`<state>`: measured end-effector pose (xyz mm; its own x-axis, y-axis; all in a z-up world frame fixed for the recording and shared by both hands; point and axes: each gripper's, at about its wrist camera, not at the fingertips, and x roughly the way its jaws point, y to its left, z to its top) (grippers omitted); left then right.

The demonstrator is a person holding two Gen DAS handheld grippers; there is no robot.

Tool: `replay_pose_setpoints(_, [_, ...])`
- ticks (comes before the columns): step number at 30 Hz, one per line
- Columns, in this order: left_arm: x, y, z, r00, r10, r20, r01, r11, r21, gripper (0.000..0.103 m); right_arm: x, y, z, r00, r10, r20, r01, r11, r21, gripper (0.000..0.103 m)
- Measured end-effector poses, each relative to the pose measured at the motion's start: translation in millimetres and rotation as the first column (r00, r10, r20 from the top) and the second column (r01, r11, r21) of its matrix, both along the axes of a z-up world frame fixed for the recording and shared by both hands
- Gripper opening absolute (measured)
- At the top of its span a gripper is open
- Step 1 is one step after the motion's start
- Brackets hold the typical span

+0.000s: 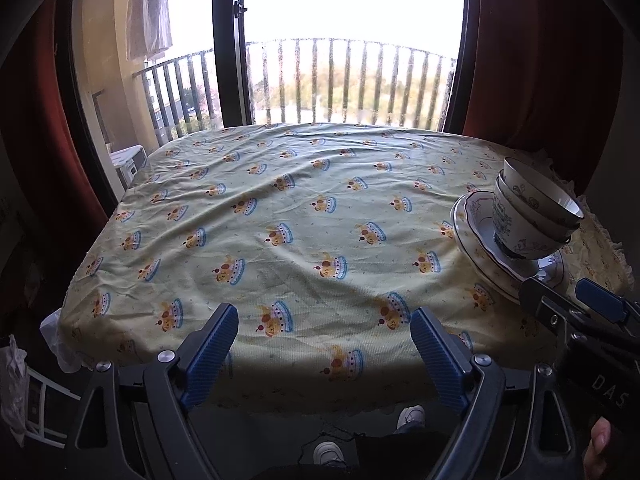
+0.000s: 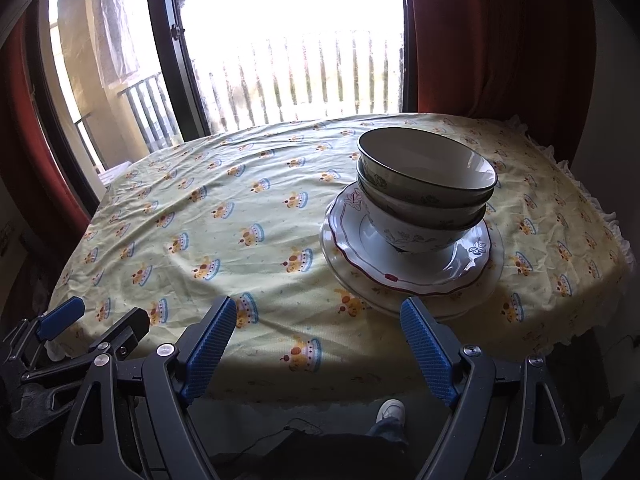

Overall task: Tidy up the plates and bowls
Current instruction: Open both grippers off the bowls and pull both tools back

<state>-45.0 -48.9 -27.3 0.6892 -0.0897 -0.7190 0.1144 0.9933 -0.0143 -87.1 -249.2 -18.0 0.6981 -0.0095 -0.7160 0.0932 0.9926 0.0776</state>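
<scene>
Bowls (image 2: pixel 426 184) stacked on plates (image 2: pixel 400 276); both claws empty, spread wide.

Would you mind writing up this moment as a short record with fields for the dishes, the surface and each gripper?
surface: table under a yellow patterned tablecloth
plates: stacked plates, red-rimmed one on top, towards the table's right side
bowls: three nested bowls standing upright on the top plate
left gripper: open, nothing between its fingers, over the table's near edge
right gripper: open, empty, just short of the plates
background: balcony railing beyond the window
</scene>
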Motion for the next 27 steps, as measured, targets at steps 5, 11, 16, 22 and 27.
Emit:
replay_pose_setpoints(5, [1.7, 0.7, 2.8, 1.0, 0.005, 0.008, -0.005, 1.0, -0.007, 0.09, 0.5, -0.8, 2.8, 1.0, -0.005, 0.008, 0.005, 1.0, -0.003, 0.086])
replay_pose_setpoints(11, [3.8, 0.5, 3.6, 1.0, 0.013, 0.011, -0.013, 1.0, -0.003, 0.091, 1.5, 0.4, 4.6, 1.0, 0.005, 0.014, -0.005, 1.0, -0.007, 0.086])
replay_pose_setpoints(16, [5.8, 0.5, 2.8, 1.0, 0.011, 0.002, -0.011, 1.0, -0.016, 0.091, 2.8, -1.1, 4.2, 1.0, 0.002, 0.009, -0.002, 1.0, -0.006, 0.086])
replay_pose_setpoints(22, [6.6, 0.4, 4.3, 1.0, 0.015, 0.011, -0.015, 1.0, -0.014, 0.092, 3.2, -1.6, 5.3, 1.0, 0.002, 0.016, -0.002, 1.0, -0.008, 0.086])
replay_pose_setpoints(27, [7.9, 1.3, 4.1, 1.0, 0.016, 0.007, -0.016, 1.0, -0.014, 0.093, 4.2, -1.4, 5.6, 1.0, 0.0, 0.015, 0.0, 1.0, -0.009, 0.086])
